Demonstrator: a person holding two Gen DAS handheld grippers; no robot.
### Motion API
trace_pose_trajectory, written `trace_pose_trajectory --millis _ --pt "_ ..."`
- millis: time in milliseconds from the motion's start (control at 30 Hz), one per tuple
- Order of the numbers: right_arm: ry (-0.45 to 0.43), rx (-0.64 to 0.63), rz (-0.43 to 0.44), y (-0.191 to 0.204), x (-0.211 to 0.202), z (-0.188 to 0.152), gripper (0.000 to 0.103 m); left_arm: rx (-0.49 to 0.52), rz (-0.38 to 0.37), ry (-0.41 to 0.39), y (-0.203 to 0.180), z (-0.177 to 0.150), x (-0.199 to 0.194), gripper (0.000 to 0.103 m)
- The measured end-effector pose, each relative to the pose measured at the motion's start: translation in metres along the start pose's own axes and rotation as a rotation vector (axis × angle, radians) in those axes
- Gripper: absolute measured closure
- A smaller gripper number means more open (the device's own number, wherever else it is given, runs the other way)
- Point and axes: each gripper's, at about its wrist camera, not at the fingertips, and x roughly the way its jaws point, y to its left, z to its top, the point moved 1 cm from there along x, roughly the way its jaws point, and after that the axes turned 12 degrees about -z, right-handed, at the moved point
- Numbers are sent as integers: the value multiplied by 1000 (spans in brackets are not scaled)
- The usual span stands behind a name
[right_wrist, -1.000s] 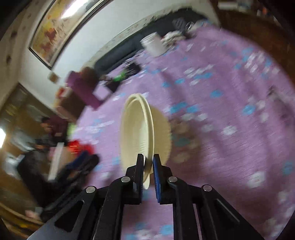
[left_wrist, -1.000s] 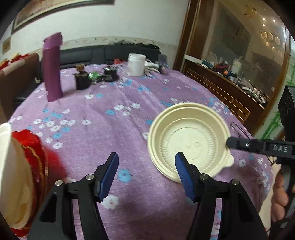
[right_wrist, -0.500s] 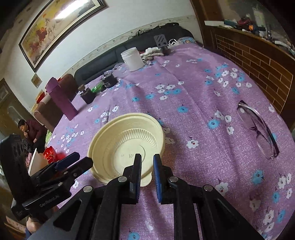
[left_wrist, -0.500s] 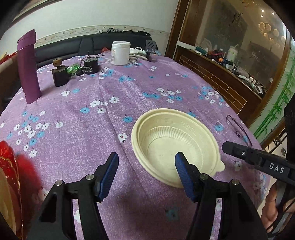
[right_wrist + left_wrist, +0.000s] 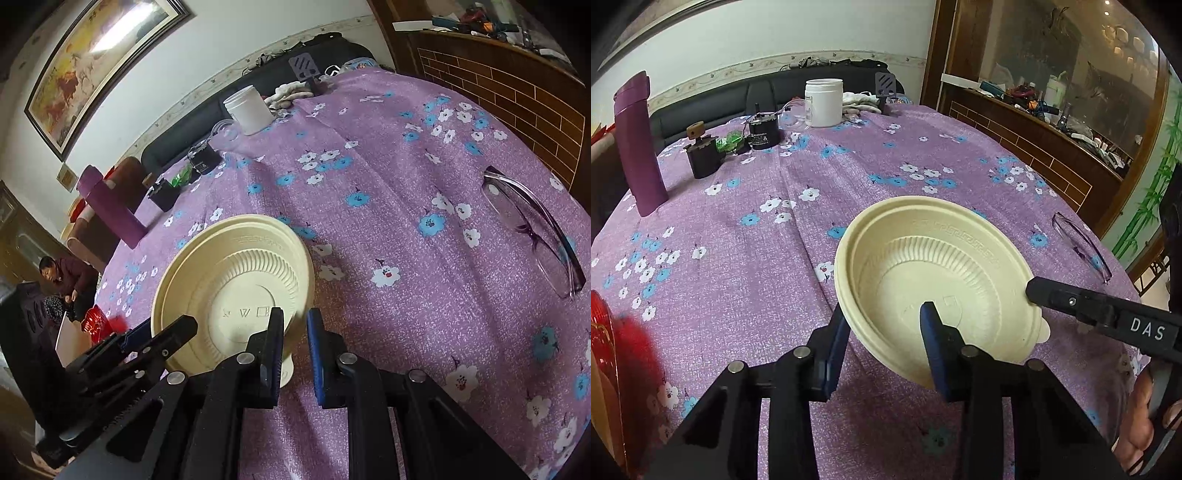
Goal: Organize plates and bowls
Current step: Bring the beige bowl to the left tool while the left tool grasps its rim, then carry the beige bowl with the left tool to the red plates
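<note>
A cream plastic bowl [image 5: 942,266] hangs tilted just above the purple flowered tablecloth [image 5: 738,258]. My right gripper [image 5: 295,339] is shut on the small tab at the bowl's [image 5: 236,288] near rim; in the left wrist view it reaches in from the right [image 5: 1032,290]. My left gripper [image 5: 882,332] straddles the opposite rim, one blue pad outside the wall and one inside the bowl. Its jaws are closing with the rim between them, and a gap still shows. In the right wrist view the left gripper [image 5: 159,332] sits at the bowl's left edge.
Clear glasses [image 5: 532,229] lie on the cloth at the right. A purple bottle [image 5: 639,147], two small black pots [image 5: 701,158] and a white jar [image 5: 823,101] stand at the far side. Something red [image 5: 602,350] lies at the left edge. A person [image 5: 55,273] sits beyond the table.
The bowl has swung from nearly upright to lying flatter. My left gripper has moved onto its rim and its jaws have narrowed. The right gripper has kept its hold on the tab.
</note>
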Motion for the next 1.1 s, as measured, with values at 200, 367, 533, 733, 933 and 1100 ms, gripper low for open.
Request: trace_pose_trajectory --millis 200,367,533,733,933,1100 --pt "-25 -38 -32 6 -3 -2 89 -1 7 1 1 0 0 66" --pt "-27 -40 -53 6 0 1 85 5 15 0 1 1 1 66" --pt "-26 -27 -60 1 1 3 79 11 31 -2 1 0 2 66" --pt "-18 -10 -58 -2 10 5 77 23 48 -3 -1 0 3 66" --pt "-20 1 -39 1 8 0 89 45 52 -10 -7 -2 -1 70" --pt "-23 8 -22 2 3 -3 89 58 64 -25 -9 -5 -11 70"
